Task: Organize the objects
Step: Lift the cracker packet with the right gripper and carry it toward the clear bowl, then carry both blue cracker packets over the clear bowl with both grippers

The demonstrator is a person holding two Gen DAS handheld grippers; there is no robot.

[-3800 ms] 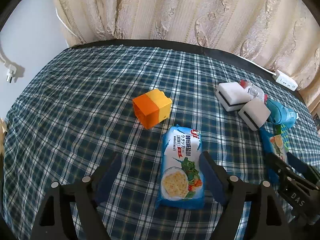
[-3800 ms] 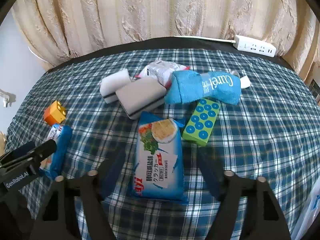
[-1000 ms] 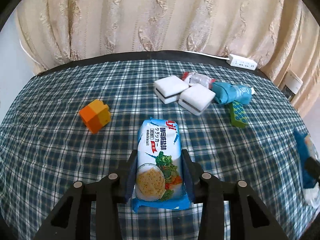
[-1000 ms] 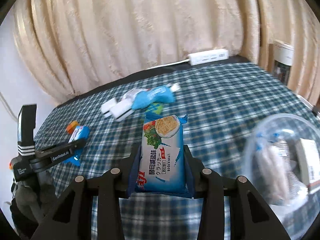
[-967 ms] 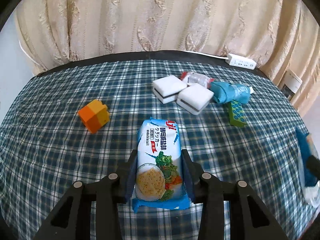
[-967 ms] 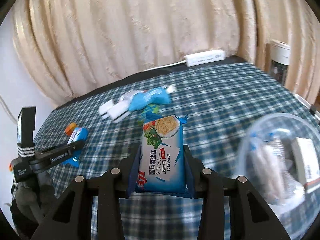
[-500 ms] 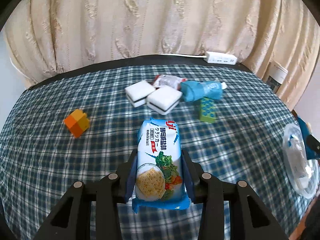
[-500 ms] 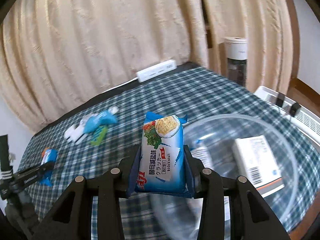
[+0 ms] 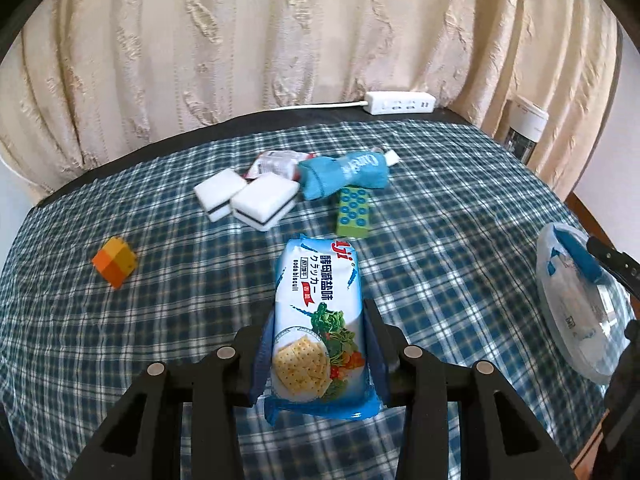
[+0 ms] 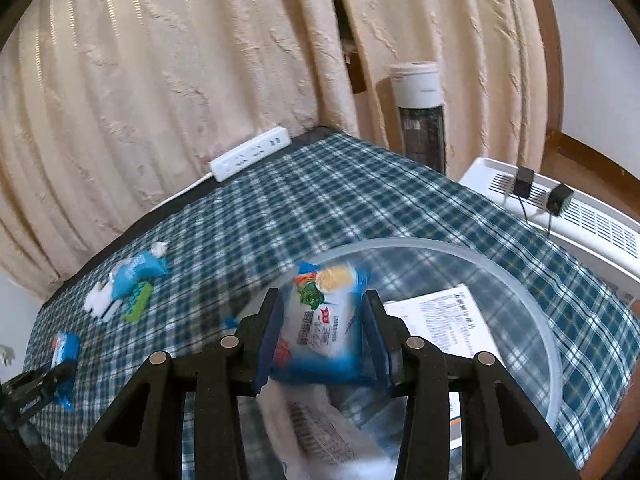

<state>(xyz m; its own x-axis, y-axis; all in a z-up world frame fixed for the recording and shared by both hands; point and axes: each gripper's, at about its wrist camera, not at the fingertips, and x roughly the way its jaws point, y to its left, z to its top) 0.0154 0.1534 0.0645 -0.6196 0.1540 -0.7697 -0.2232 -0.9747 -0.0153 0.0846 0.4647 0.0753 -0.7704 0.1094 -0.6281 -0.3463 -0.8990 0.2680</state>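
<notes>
Left wrist view: left tongs (image 9: 319, 344) clamped on a cracker pack (image 9: 319, 320), held above the plaid worktop (image 9: 160, 280). Sponges (image 9: 248, 198) and an orange block (image 9: 115, 262) sit further back.

Right wrist view: right tongs (image 10: 323, 334) hold a second pack (image 10: 325, 326) over the clear bowl (image 10: 532, 312), pads at its sides; it's blurry, so can't tell if it's slipping.

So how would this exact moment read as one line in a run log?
left hand-held gripper: shut on cracker pack above tablecloth | right hand-held gripper: second cracker pack between fingers, over clear bowl
</notes>
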